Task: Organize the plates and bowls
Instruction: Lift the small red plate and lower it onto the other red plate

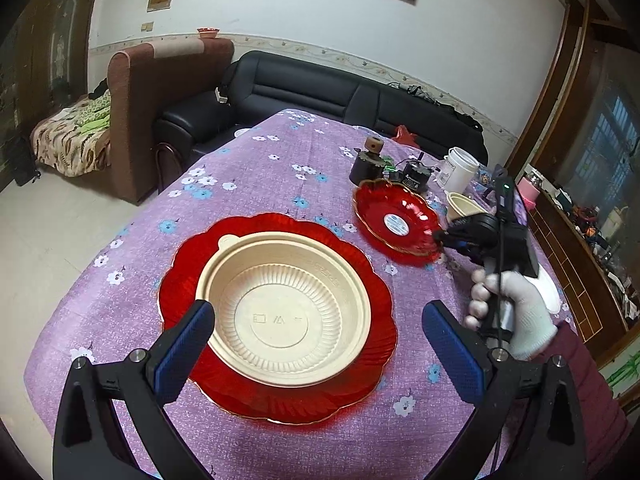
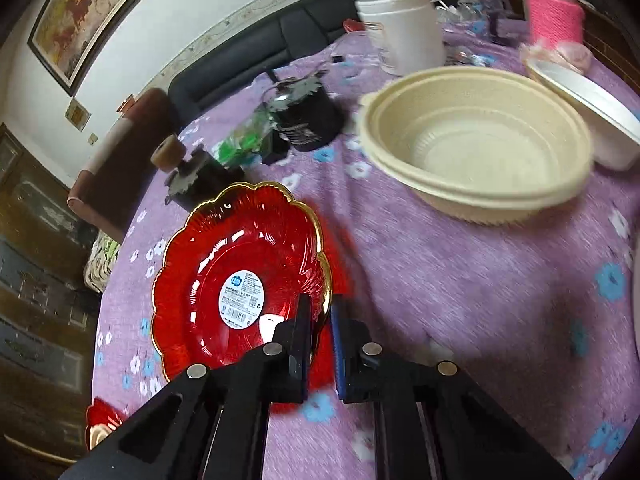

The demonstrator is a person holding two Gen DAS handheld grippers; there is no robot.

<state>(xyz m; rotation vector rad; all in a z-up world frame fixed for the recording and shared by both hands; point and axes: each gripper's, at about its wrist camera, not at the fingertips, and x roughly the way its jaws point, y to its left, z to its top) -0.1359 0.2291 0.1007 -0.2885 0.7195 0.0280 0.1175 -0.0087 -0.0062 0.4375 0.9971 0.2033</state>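
A beige plastic bowl sits inside a large red scalloped plate on the purple flowered tablecloth. My left gripper is open just in front of it, one finger at each side. A second red plate with a label lies farther right; it also shows in the left wrist view. My right gripper is shut on that plate's near rim. Two nested beige bowls stand beyond it.
A white jar, a white bowl, a pink cup, and dark motor parts crowd the table's far side. A black sofa stands behind the table. The table edge drops off at left.
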